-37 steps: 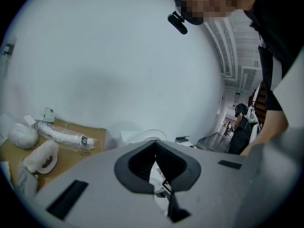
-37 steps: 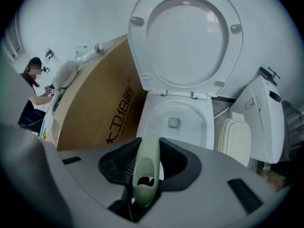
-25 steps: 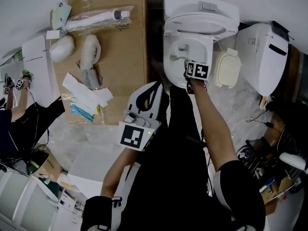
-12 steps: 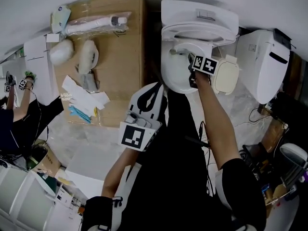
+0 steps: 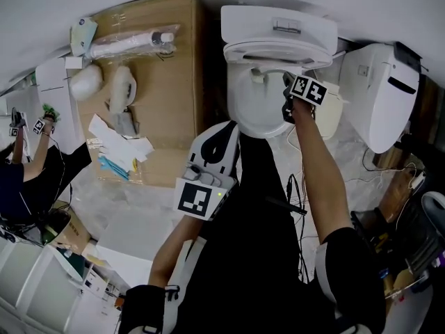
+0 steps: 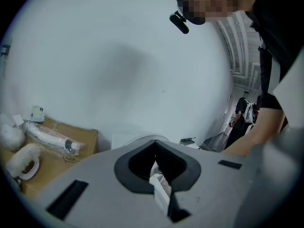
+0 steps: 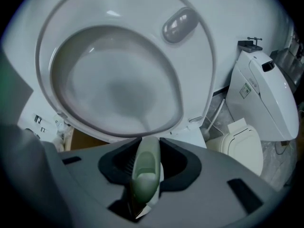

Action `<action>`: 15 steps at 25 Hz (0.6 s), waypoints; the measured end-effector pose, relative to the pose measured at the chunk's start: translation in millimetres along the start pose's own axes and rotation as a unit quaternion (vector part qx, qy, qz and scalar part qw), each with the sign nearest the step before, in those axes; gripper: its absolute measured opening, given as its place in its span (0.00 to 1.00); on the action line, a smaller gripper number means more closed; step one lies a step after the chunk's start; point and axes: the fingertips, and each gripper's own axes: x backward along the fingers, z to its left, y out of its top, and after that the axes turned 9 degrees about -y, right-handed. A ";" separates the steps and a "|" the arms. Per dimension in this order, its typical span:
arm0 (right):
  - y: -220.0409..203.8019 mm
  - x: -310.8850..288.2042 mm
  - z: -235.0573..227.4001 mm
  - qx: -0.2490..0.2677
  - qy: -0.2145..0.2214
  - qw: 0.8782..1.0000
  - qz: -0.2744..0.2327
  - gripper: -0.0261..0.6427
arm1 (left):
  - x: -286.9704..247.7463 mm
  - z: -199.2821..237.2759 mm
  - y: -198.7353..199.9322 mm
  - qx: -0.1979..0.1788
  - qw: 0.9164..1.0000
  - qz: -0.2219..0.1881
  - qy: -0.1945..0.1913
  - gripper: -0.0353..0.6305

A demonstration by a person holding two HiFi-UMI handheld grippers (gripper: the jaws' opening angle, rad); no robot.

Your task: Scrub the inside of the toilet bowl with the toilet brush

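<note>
My right gripper [image 5: 292, 94] has its jaws clamped on the brush [image 7: 145, 169] handle (pale green), at the bowl's [image 5: 256, 113] right rim. The left gripper [image 6: 156, 175] jaws are closed, empty, nearer me.

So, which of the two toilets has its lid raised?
The middle toilet, next to the cardboard box: its lid stands up, and the right gripper holds the brush handle there. The toilet on the right is closed.
</note>
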 end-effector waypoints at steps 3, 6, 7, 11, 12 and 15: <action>7.9 2.7 -15.6 -0.006 -0.005 1.000 -0.006 0.23 | -7.3 -5.4 5.6 -0.003 1.000 -0.013 -0.006 0.07; 11.3 7.5 -31.8 -0.011 -0.013 1.000 -0.010 0.23 | -12.0 -12.9 3.5 0.000 1.000 -0.009 -0.014 0.07; 11.8 9.4 -37.7 -0.013 -0.016 1.000 -0.011 0.23 | -13.6 -15.0 3.4 -0.002 1.000 -0.008 -0.015 0.07; 8.8 18.9 -62.2 -0.020 -0.031 0.999 -0.017 0.23 | -18.1 -25.6 3.5 -0.010 0.999 -0.015 -0.028 0.07; 7.5 21.5 -68.2 -0.023 -0.034 0.999 -0.019 0.23 | -19.0 -28.5 3.1 -0.011 0.999 -0.012 -0.032 0.07; 3.1 28.2 -83.0 -0.031 -0.044 0.998 -0.024 0.23 | -17.6 -33.9 -6.6 -0.005 0.999 0.007 -0.041 0.07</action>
